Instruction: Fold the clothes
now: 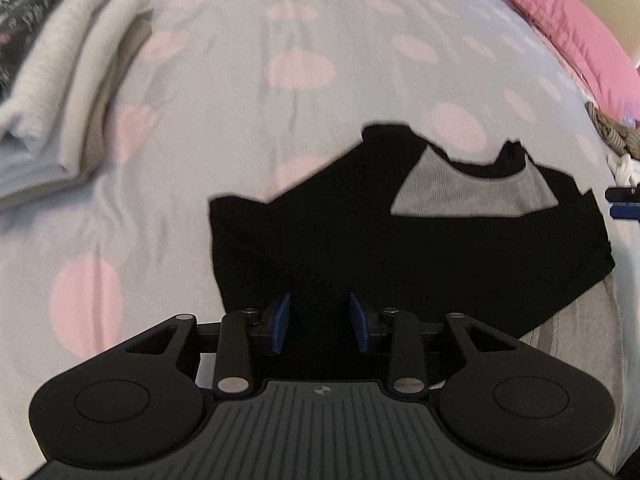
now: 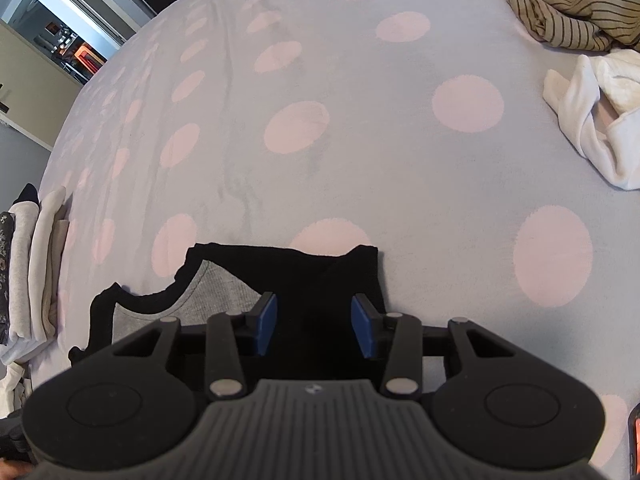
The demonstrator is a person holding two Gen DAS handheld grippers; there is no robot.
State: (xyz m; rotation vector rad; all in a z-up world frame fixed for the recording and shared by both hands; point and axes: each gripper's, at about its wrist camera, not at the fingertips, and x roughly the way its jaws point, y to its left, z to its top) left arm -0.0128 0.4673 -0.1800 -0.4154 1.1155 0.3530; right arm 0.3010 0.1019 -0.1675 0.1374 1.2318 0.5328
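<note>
Our left gripper (image 1: 322, 322) sits w/ its blue pads (image 1: 281, 322) spread apart, nothing between them, hovering over the near edge of the black garment (image 1: 320, 240). That garment lies flat-ish on the bedspread (image 1: 240, 120), grey w/ pink dots, a grey inner panel (image 1: 472, 196) showing at its neckline. Going left to right in the left wrist view: a stack of folded clothes (image 1: 52, 92) at far left, well apart from the black piece; then open bedspread; then the garment in the centre-right; a pink pillow (image 1: 568, 28) at upper right; and at the far right edge the tip of our other gripper (image 1: 624, 200), just beside the garment's right side. Our right gripper (image 2: 314, 328) also has its pads (image 2: 266, 328) wide apart, gripping nothing, over the black garment (image 2: 320, 276), which fills the gap between the fingers. Left to right in the right wrist view: the folded stack (image 2: 36, 272) at the left edge, the garment's grey panel (image 2: 216, 292) left of the gripper, then bare dotted bedspread (image 2: 360, 160), and at upper right a crumpled striped olive garment (image 2: 576, 20) w/ a white garment (image 2: 596, 120) just below it, both well apart from the black one.
</note>
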